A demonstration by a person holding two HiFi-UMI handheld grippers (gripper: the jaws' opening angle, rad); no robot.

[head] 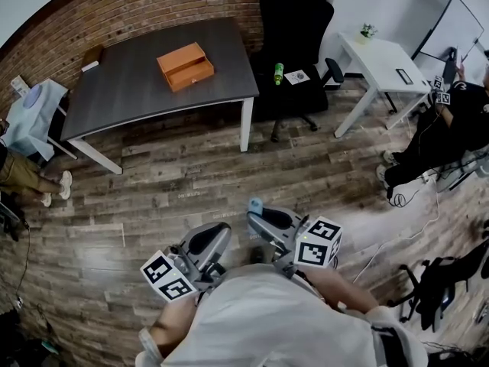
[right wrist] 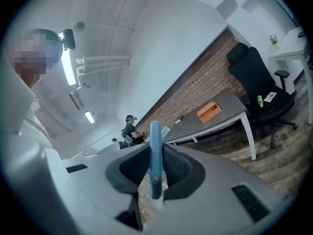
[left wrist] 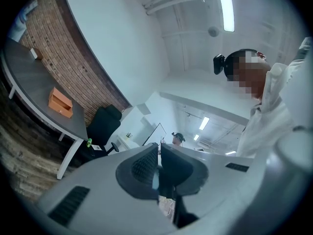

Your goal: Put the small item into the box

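The orange box [head: 186, 66] lies open on the dark grey table [head: 122, 90], far across the floor from me; it also shows in the left gripper view as the box [left wrist: 60, 103] and in the right gripper view as the box [right wrist: 209, 111]. My right gripper [head: 258, 217] is held close to my body and is shut on a small flat blue item [head: 255, 205]. In the right gripper view that blue item [right wrist: 155, 155] stands upright between the pads of the gripper [right wrist: 155, 150]. My left gripper [head: 219, 234] is beside it, jaws together with nothing in them [left wrist: 159, 147].
A black office chair [head: 294, 29] with a green bottle [head: 279, 73] on its seat stands right of the table. A white desk [head: 386, 60] is at the back right, with a seated person [head: 447, 125] near it. Another person [head: 23, 174] sits at the left. Cables [head: 390, 239] lie on the wood floor.
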